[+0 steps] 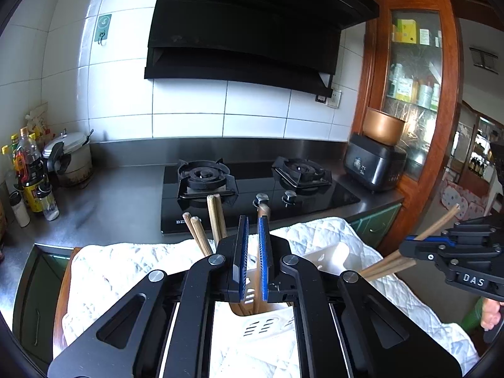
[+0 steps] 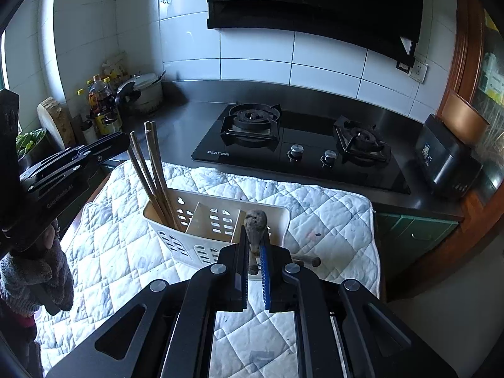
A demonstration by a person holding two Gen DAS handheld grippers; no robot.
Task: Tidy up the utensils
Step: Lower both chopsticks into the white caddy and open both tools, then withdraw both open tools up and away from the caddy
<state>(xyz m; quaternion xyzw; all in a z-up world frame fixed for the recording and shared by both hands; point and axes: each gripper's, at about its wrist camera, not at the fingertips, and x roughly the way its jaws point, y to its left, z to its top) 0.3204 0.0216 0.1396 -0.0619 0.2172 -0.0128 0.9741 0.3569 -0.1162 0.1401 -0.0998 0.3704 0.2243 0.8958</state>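
Observation:
A white slotted utensil caddy [image 2: 176,242] with three compartments stands on a quilted cloth. Several wooden chopsticks [image 2: 154,173] lean in its left compartment; in the left wrist view these chopsticks [image 1: 214,217] rise just left of my fingers. My left gripper [image 1: 253,220] hangs over the caddy [image 1: 327,256], shut on one wooden stick [image 1: 264,212] running down between the blue pads. In the right wrist view the left gripper [image 2: 124,140] sits at the tops of the leaning chopsticks. My right gripper [image 2: 254,236] is shut on a bundle of chopsticks [image 2: 255,220]. That bundle [image 1: 387,263] slants down from the right gripper [image 1: 404,245] toward the caddy's right end.
The white quilted cloth [image 2: 315,208] covers a table in front of a steel counter with a black gas hob [image 2: 283,138]. A black appliance [image 2: 447,160] bearing a copper bowl stands at the right. Bottles [image 2: 100,104] and a pot crowd the left corner. A gloved hand [image 2: 31,271] holds the left gripper.

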